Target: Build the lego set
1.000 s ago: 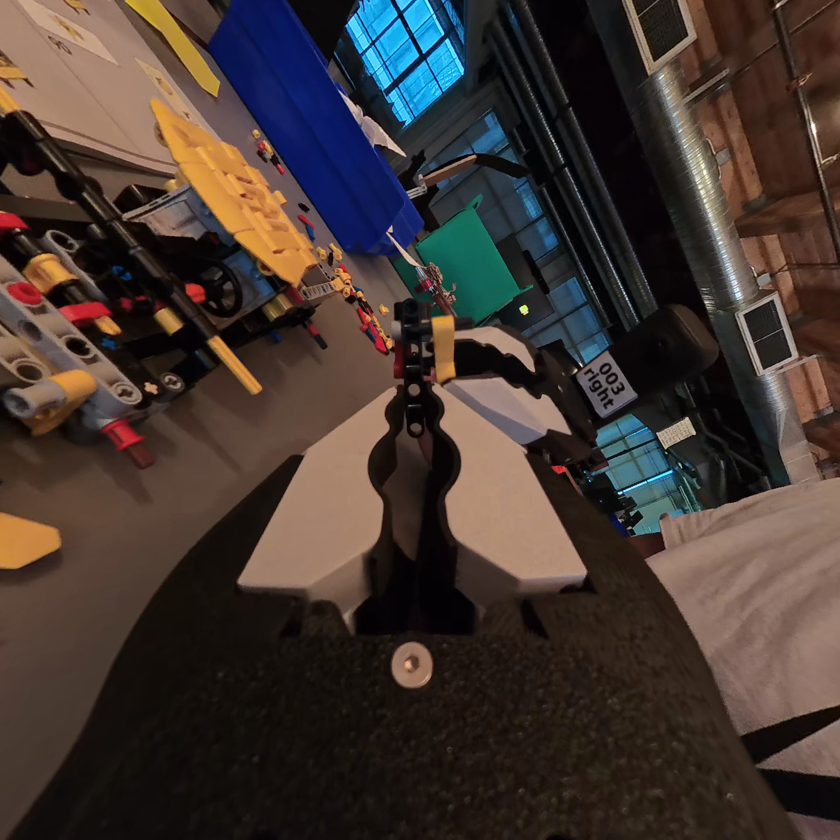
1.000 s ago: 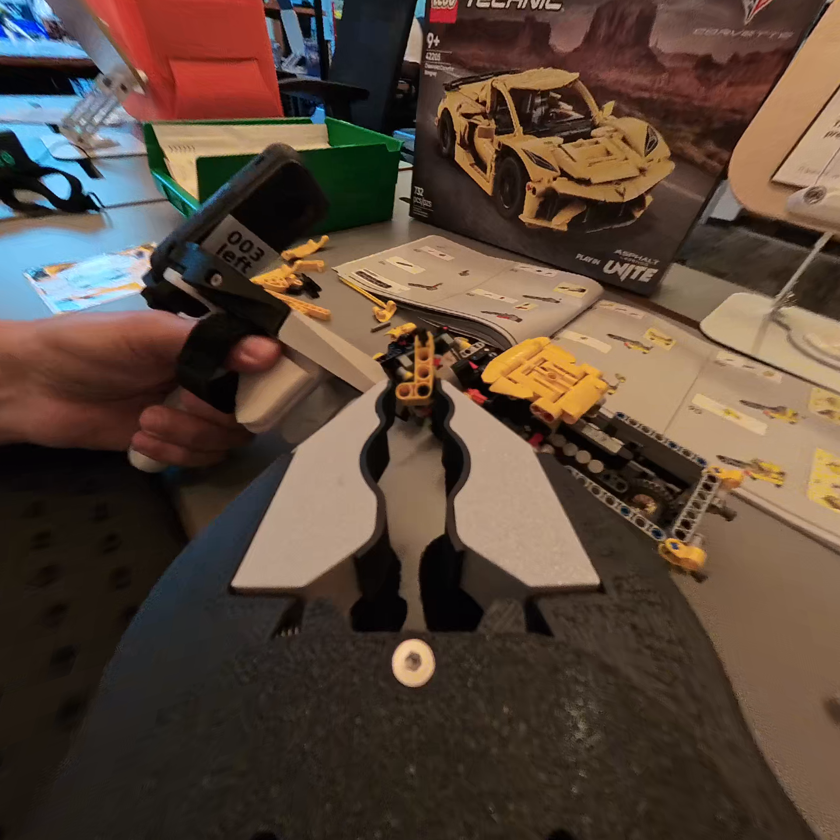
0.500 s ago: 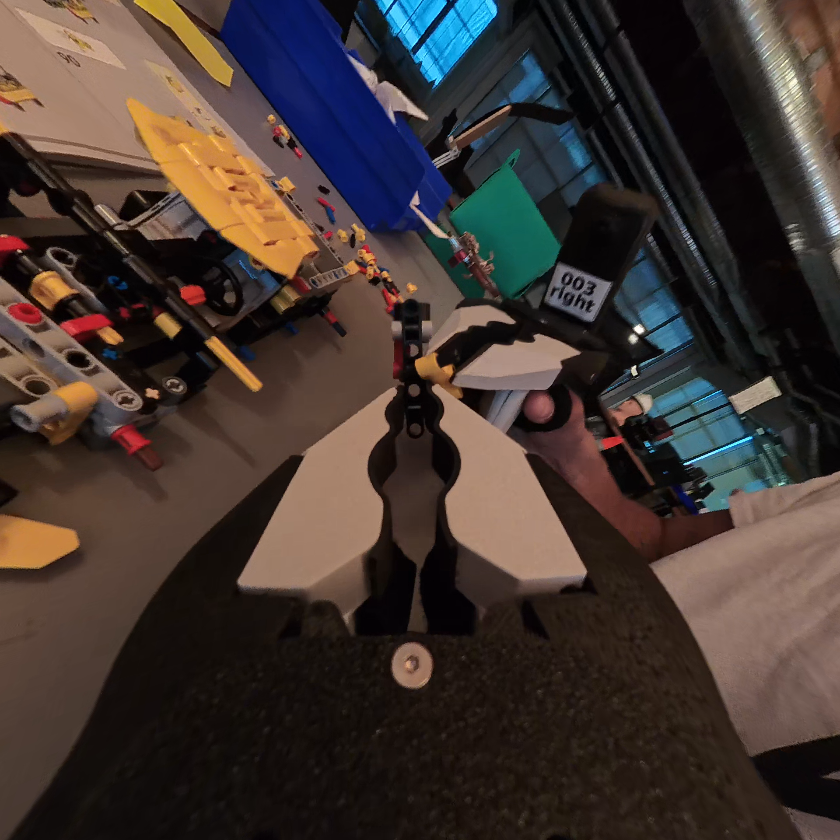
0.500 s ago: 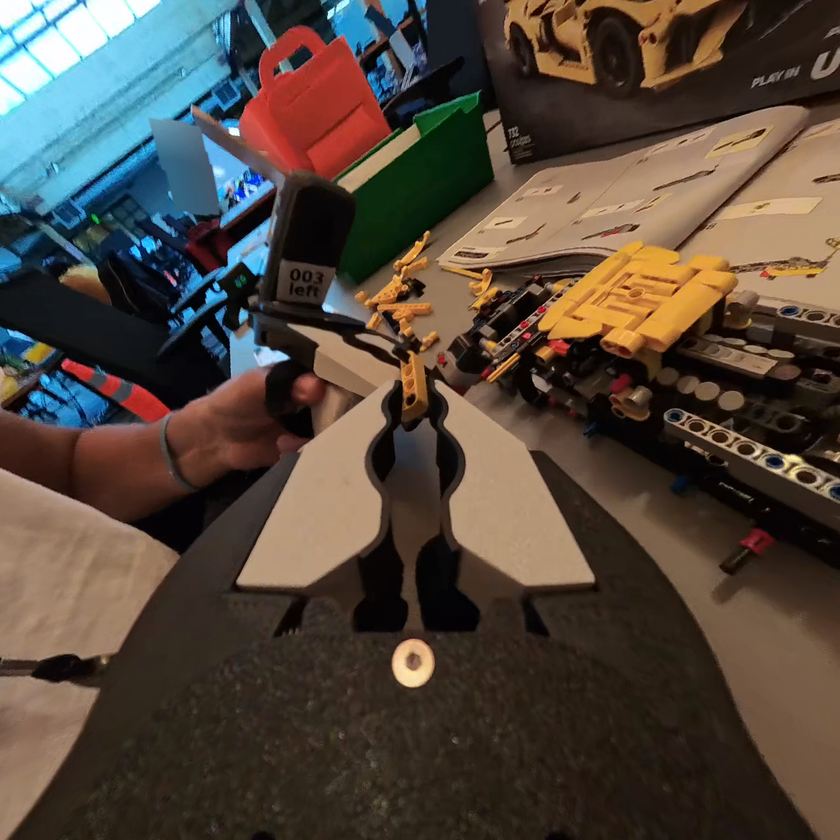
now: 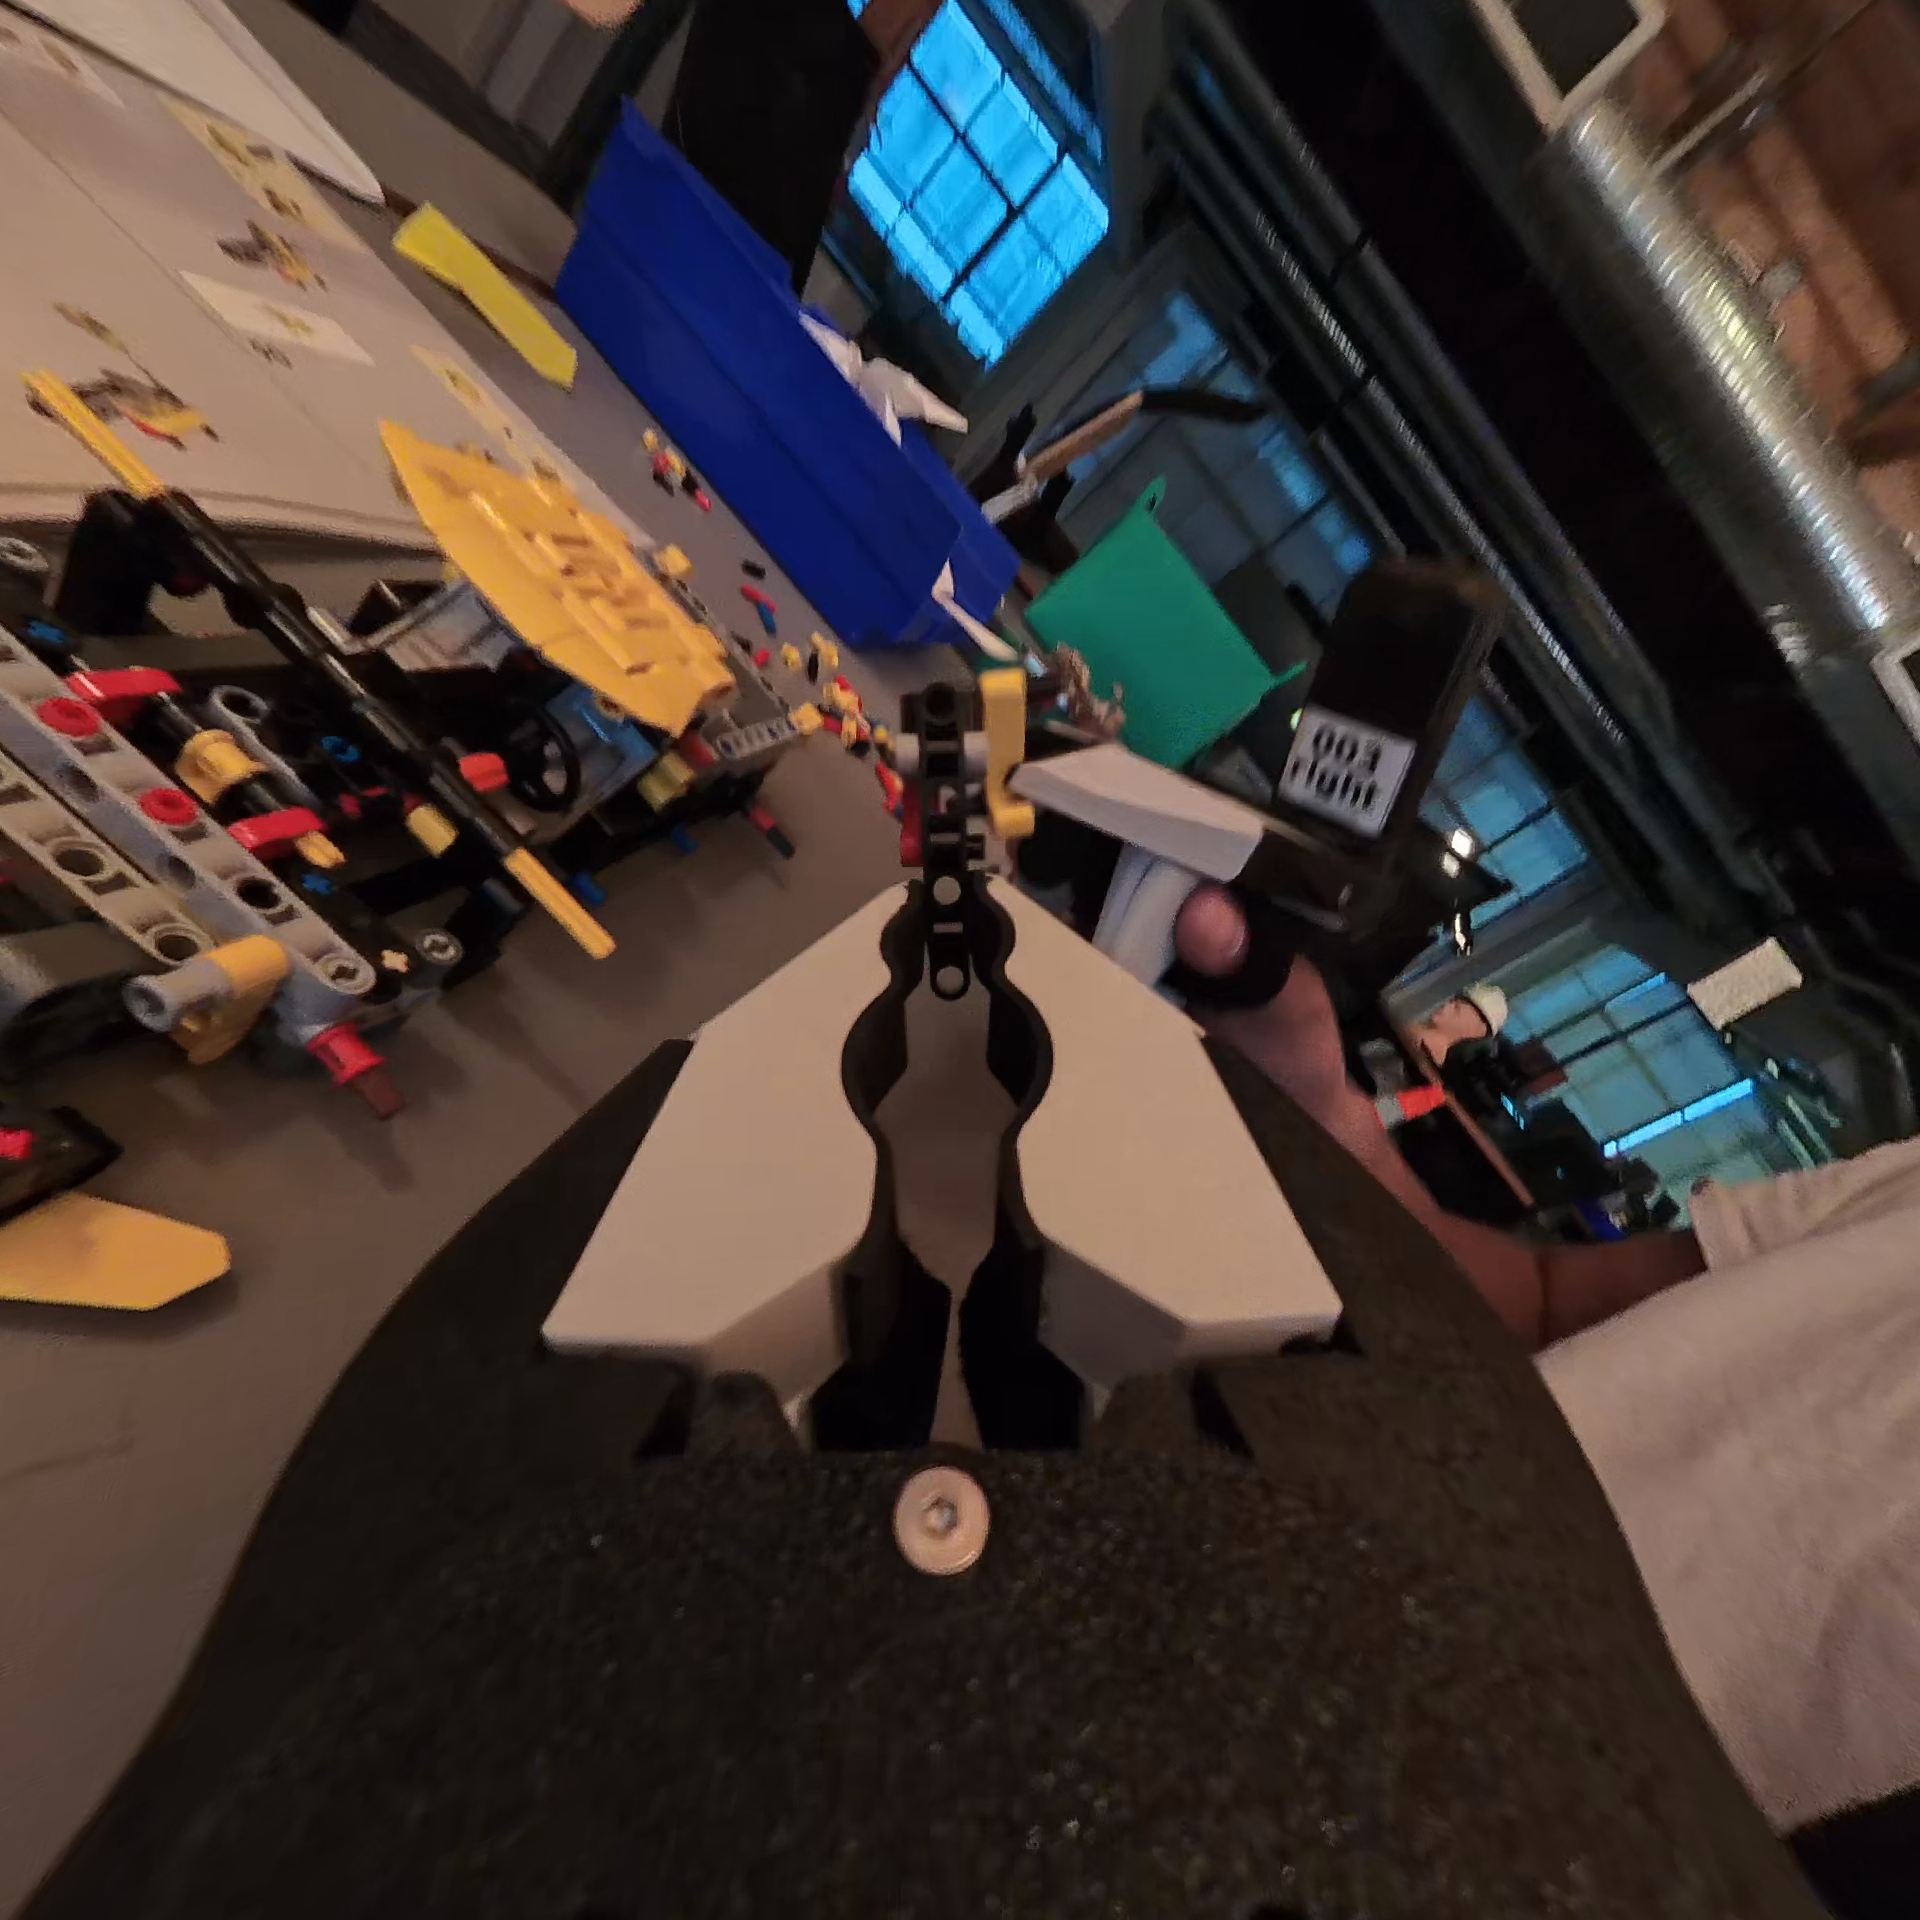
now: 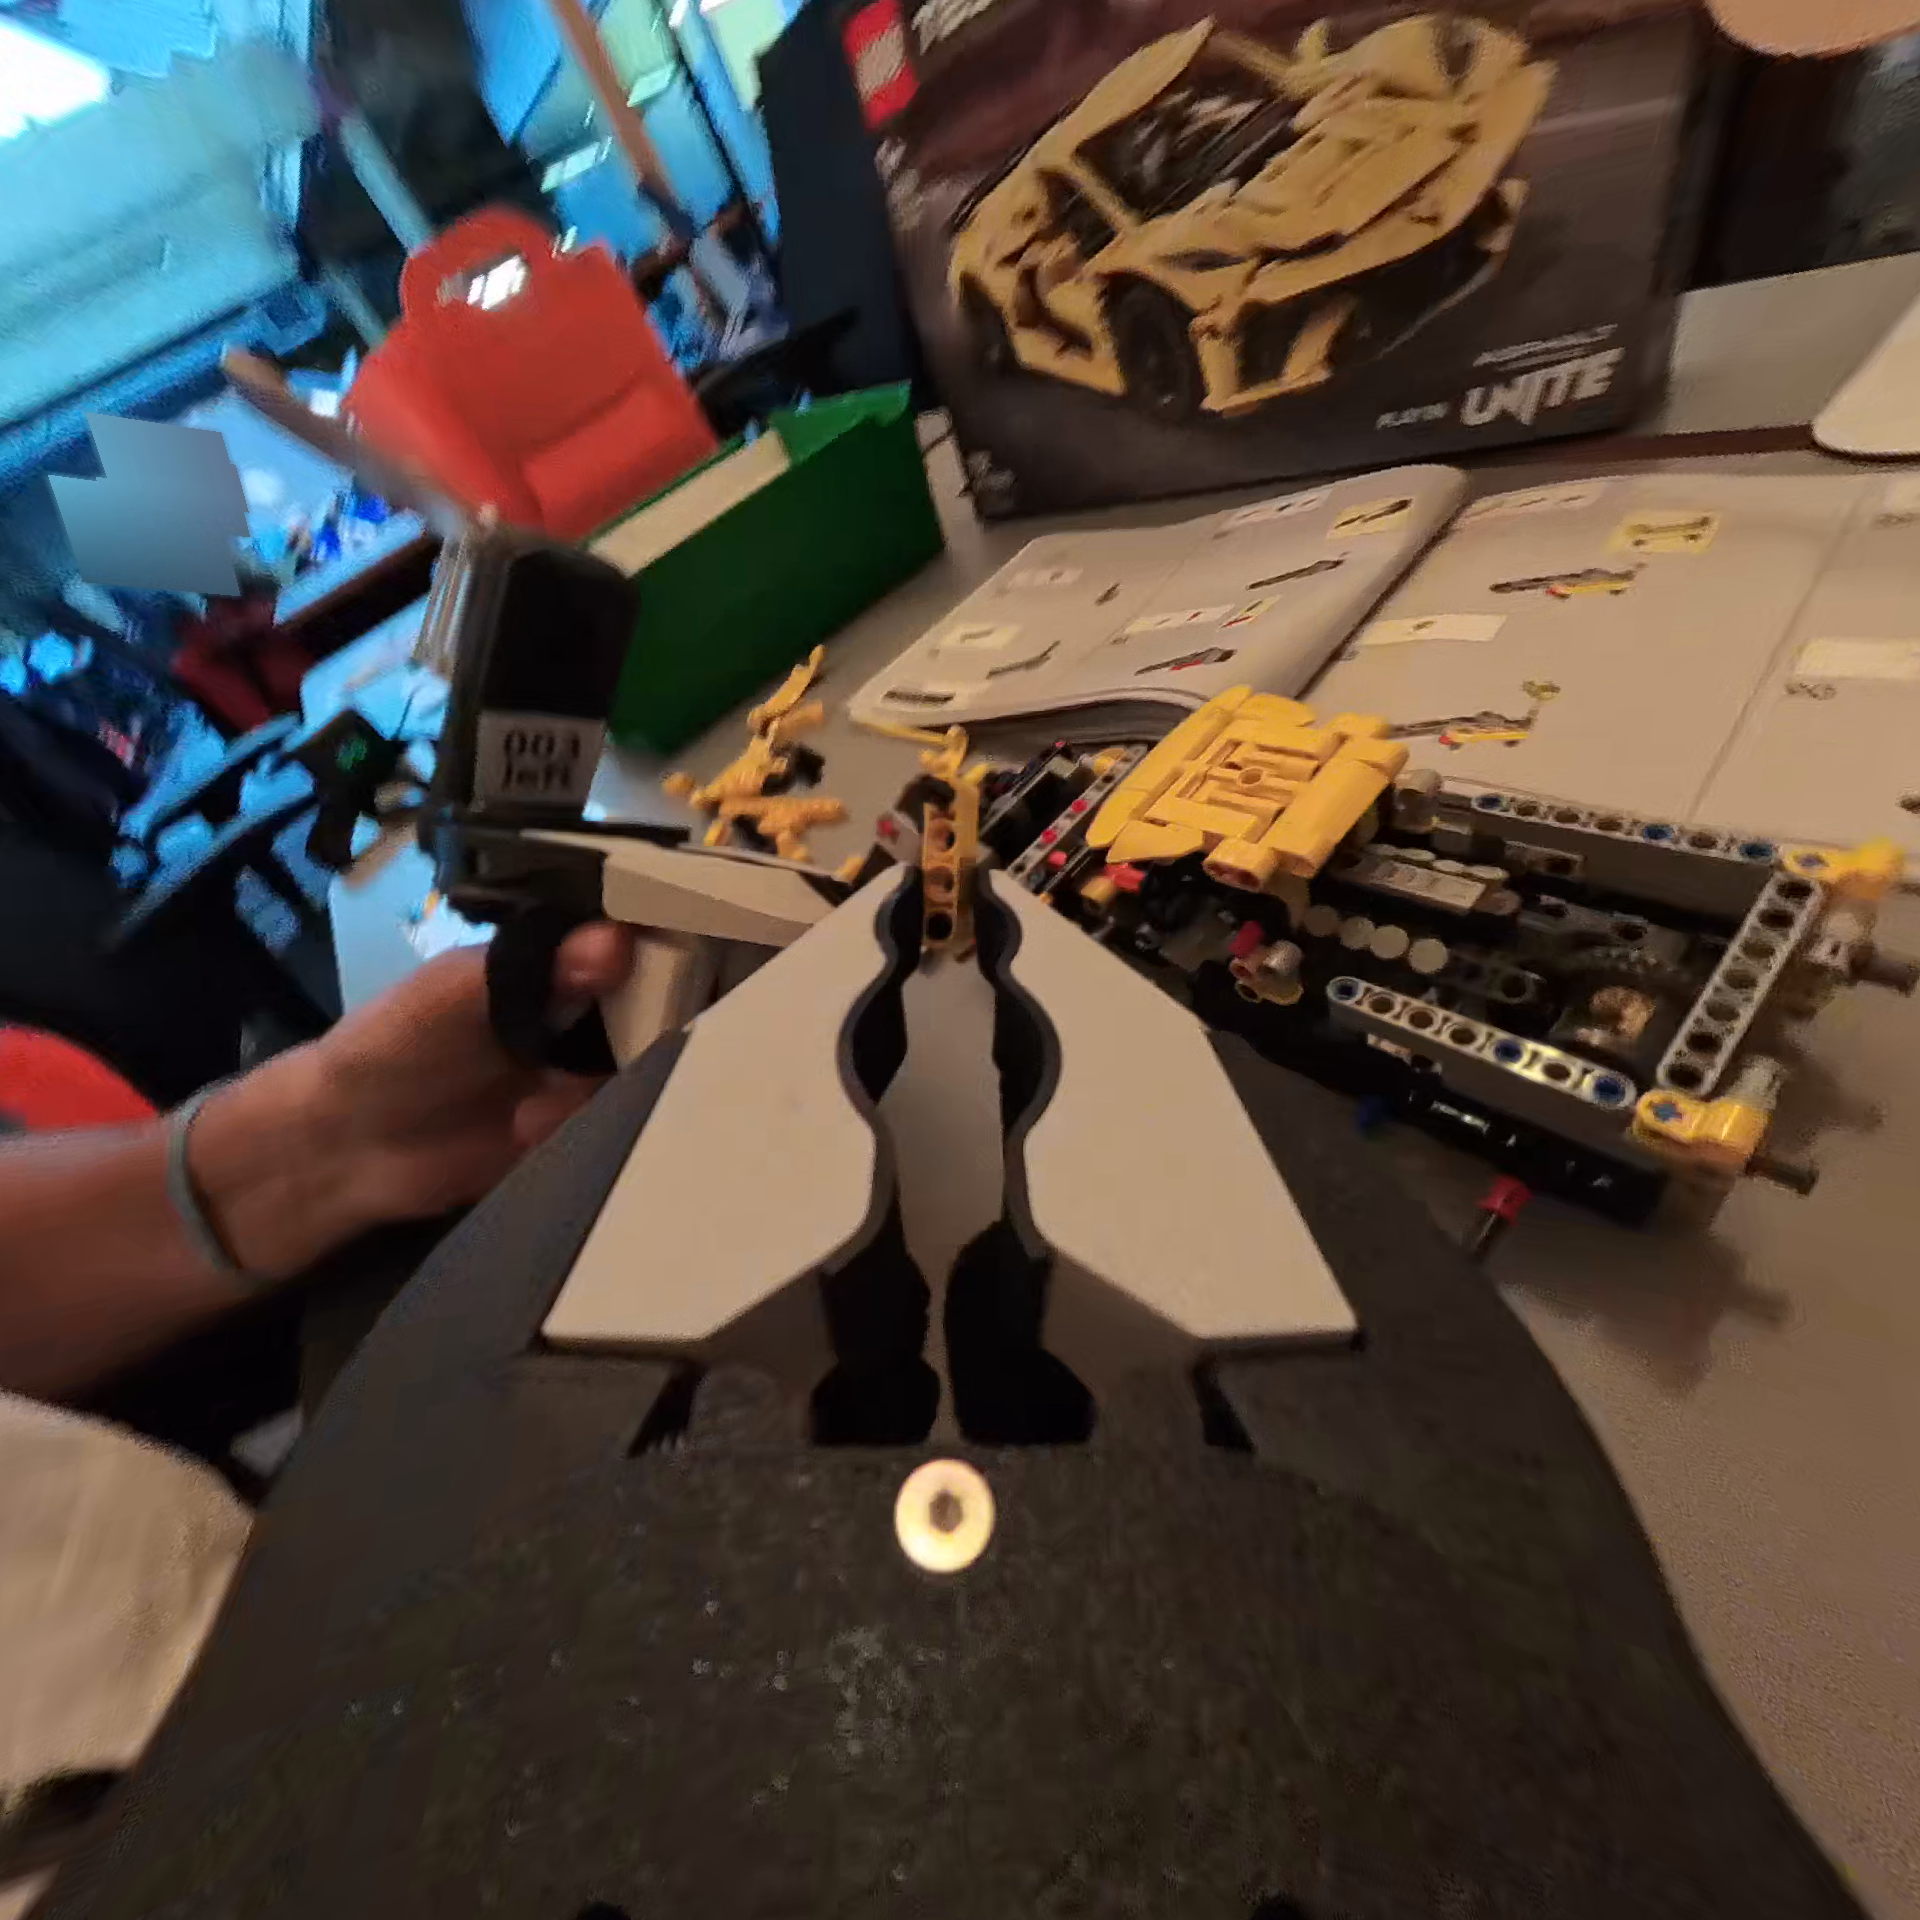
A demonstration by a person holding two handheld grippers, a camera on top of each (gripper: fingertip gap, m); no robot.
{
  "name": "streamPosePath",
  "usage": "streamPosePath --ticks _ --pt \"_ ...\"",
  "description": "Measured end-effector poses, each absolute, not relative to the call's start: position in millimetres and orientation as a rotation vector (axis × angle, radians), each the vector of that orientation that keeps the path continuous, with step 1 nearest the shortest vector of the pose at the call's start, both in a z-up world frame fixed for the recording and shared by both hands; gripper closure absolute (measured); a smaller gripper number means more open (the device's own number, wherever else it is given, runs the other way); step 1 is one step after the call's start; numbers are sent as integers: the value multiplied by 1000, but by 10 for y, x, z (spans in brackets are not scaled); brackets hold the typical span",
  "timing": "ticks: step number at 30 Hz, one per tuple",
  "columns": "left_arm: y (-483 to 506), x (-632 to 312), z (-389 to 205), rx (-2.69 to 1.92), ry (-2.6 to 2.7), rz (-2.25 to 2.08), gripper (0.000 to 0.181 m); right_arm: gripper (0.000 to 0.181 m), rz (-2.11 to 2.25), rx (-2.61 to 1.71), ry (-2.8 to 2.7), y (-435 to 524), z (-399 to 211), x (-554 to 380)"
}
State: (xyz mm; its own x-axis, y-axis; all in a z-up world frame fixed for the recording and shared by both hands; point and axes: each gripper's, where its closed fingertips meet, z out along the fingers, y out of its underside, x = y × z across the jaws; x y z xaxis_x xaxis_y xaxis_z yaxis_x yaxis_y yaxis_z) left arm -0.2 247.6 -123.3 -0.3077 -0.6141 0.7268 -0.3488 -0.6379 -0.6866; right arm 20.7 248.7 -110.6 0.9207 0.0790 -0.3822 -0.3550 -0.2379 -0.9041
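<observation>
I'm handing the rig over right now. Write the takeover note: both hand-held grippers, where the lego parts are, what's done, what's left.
Left hand-held gripper: shut on the black beam of a small sub-assembly, held up off the table.
Right hand-held gripper: shut on a yellow beam, pressed against that sub-assembly's side. Whether it is fully seated cannot be told.
Chassis: part-built, on the table, with a yellow panel block on top.
Loose yellow pieces lie by the green bin; the manual is open behind the chassis.
Left: finish joining the yellow beam, then likely mount the sub-assembly on the chassis.
</observation>
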Motion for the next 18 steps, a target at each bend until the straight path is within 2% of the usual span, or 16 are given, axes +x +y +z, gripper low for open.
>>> streamPosePath --ticks 18 --pt "2656 -23 -1096 -1673 1014 -2011 174 174 347 -1541 483 2744 -1003 91"
